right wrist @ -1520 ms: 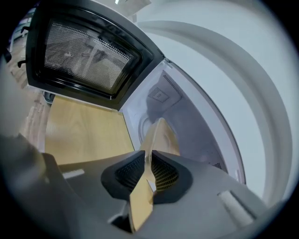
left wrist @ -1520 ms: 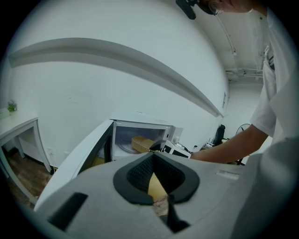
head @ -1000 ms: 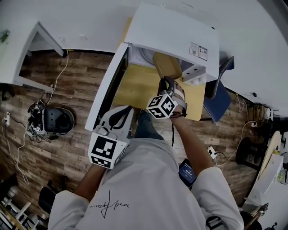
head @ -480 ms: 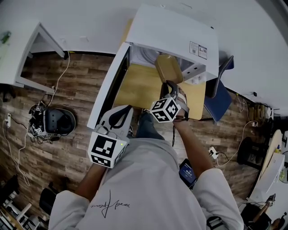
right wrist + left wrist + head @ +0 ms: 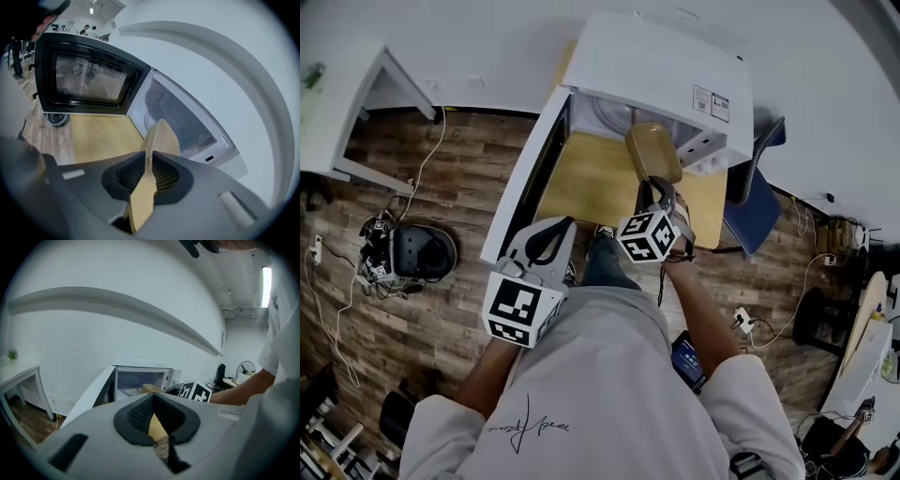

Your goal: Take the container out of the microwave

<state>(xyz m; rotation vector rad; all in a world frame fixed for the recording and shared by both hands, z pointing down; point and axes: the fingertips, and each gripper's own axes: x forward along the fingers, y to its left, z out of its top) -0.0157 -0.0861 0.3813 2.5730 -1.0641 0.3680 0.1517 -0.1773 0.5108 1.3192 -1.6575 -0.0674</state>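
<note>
The white microwave [image 5: 656,70] stands on a yellow table [image 5: 581,183] with its door [image 5: 525,183] swung open to the left. My right gripper [image 5: 656,187] is shut on the rim of a tan oval container [image 5: 653,153], which hangs tilted just in front of the cavity mouth. In the right gripper view the container [image 5: 161,138] stands edge-on between the black pads [image 5: 133,171], with the cavity [image 5: 178,117] behind it. My left gripper [image 5: 565,225] hovers by the door's near edge, shut and holding nothing; its own view looks toward the microwave [image 5: 140,378].
A blue chair [image 5: 755,211] stands right of the table. On the wooden floor at the left lie a round dark device [image 5: 417,251] and tangled cables. A white desk [image 5: 356,103] is at the far left. A dark gadget [image 5: 689,361] lies on the floor to the right.
My right gripper has drawn the container back from the microwave cavity toward me and slightly right. The left gripper has stayed where it was.
</note>
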